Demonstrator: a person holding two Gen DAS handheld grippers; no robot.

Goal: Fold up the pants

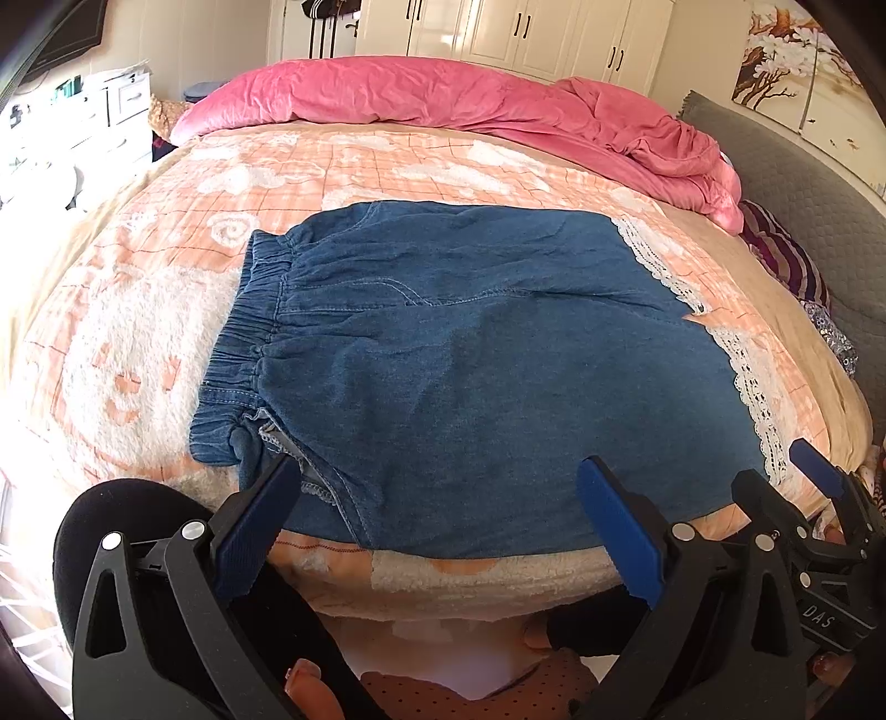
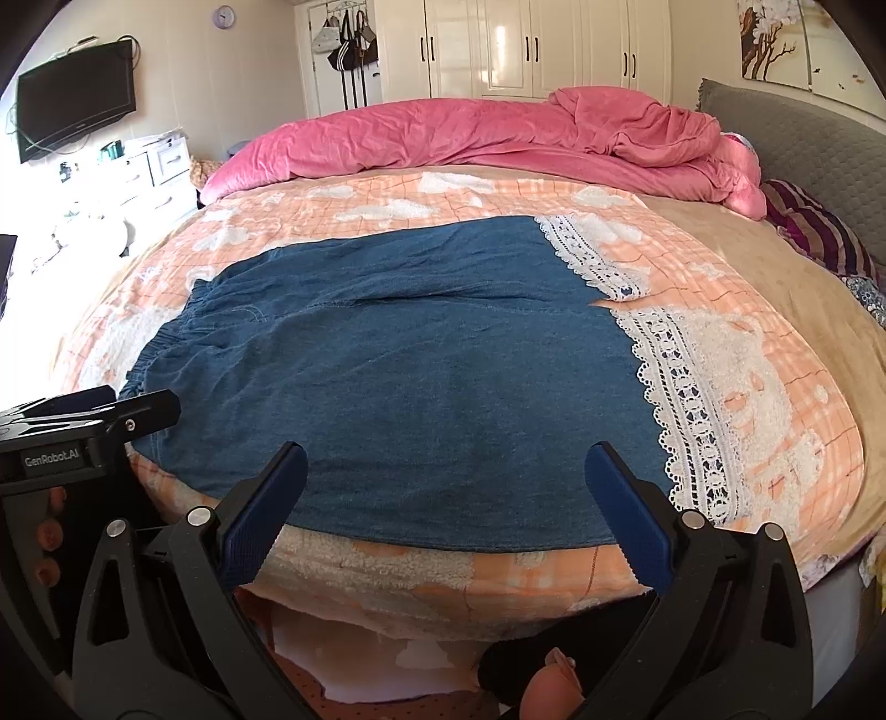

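The left hand-held gripper (image 1: 437, 498) hangs at the near edge of the bed (image 1: 443, 581), its blue pads spread wide and holding nothing. The right hand-held gripper (image 2: 446, 487) is just beside it, equally wide and empty, its tips above the near hem of the fabric. Neither seems to be touching the cloth, though contact at the tips is hard to rule out.

Just beyond them lie the denim pants (image 1: 470, 360), spread flat on the orange and white blanket (image 1: 387, 166). The elastic waistband (image 1: 249, 332) sits to the left; the white lace trim (image 2: 692, 415) of the two leg openings runs along the right side. A seam crosses the middle, and both legs lie side by side rather than stacked, so no fold looks made yet. Judging from this, the task is at its start: the garment is laid out and smoothed, and what remains is bringing one leg over the other, then folding the length.

Farther back, a rumpled pink duvet (image 2: 498, 138) is piled along the far side of the bed, with white wardrobes (image 2: 526, 44) behind it.
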